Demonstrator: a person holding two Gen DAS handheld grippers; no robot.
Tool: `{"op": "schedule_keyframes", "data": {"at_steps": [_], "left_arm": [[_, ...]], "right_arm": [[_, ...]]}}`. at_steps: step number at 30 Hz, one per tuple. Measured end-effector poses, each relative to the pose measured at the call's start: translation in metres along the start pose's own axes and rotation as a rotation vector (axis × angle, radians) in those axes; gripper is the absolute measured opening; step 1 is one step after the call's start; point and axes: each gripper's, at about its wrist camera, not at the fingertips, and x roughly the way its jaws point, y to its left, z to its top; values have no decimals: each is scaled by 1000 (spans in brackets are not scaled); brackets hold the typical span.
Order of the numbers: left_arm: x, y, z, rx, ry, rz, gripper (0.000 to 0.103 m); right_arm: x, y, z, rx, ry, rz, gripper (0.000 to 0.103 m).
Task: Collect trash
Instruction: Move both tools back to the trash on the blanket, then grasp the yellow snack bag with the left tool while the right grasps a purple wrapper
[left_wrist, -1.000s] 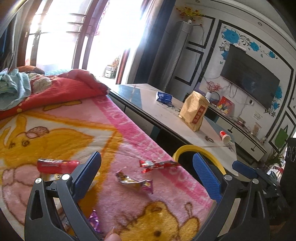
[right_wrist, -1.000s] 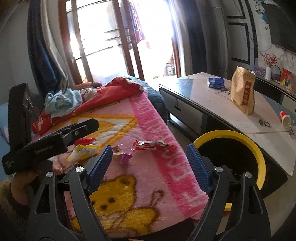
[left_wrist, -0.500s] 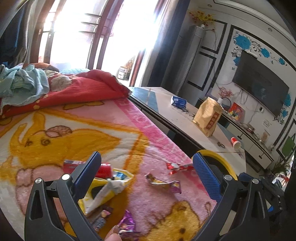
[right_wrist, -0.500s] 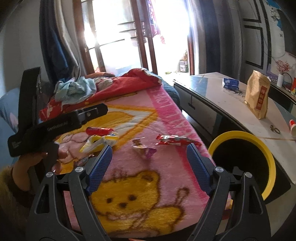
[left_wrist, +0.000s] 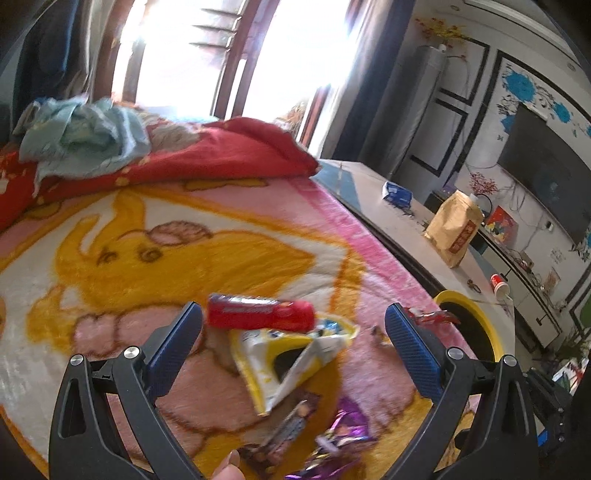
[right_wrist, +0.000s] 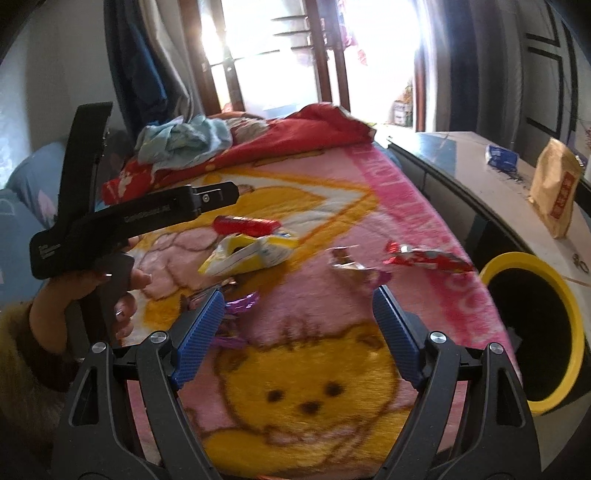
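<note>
Left gripper (left_wrist: 293, 332) has its jaws spread wide and empty, with the yellow wrapper (left_wrist: 291, 360) lying between them and the red wrapper (left_wrist: 260, 312) just past the tips. Best to drop straight onto the yellow one and pinch a raised fold, not blanket (left_wrist: 110, 258). Right gripper (right_wrist: 297, 319), jaws also spread and empty, has the silver wrapper (right_wrist: 351, 264) just ahead; the yellow bin (right_wrist: 532, 328) sits off to its right.

purple wrapper (left_wrist: 341, 441) blurred, cut off below, bin (right_wrist: 532, 336) partly hidden
</note>
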Motion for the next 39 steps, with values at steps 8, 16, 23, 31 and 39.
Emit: {"op": "schedule_keyframes", "data": {"at_steps": [8,16,23,31,39], "left_arm": [[7,34,-8,-80,63,-11,96],[24,50,-20,-160,152,-85,86],[41,50,-32,-213,216,-141,75],[50,39,-34,-205,227,-140,58],[51,28,-34,-181,233,-151,31]], "right_arm": [[27,25,2,-11,51,63,69],[56,33,0,30,116,94,59],[74,23,-5,97,175,136,33],[69,21,-6,99,181,170,25],[59,12,-4,102,170,156,22]]}}
